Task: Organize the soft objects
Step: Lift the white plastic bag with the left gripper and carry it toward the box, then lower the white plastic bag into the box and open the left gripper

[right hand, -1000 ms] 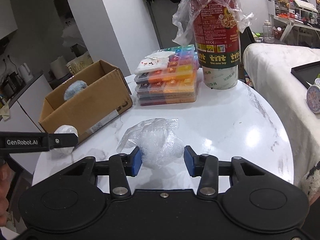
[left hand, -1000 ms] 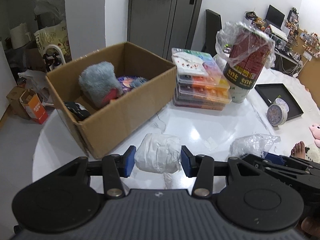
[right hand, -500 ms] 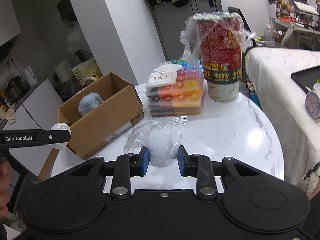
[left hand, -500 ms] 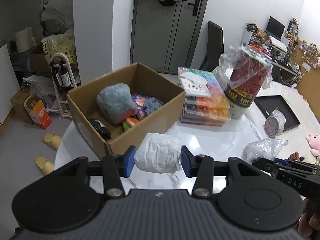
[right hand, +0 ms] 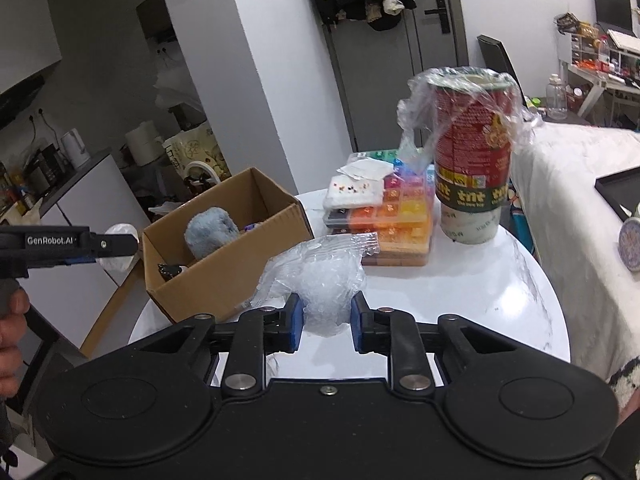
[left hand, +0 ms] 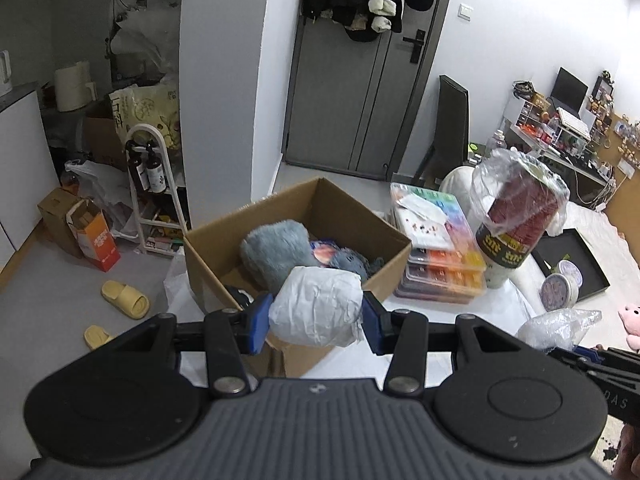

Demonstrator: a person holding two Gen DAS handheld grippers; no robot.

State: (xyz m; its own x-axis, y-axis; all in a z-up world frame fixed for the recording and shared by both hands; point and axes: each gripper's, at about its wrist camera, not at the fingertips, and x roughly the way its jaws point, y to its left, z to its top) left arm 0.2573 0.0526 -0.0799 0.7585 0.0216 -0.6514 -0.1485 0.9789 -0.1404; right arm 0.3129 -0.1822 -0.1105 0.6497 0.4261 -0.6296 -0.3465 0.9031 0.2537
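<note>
Reading "tnt" on red cup; left fingers gripping white wad, right fingers closing on bubble wrap.

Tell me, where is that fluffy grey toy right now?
In the left wrist view, the fluffy grey toy sits inside the open cardboard box on the white table, left of the stacked colourful cases.
</note>
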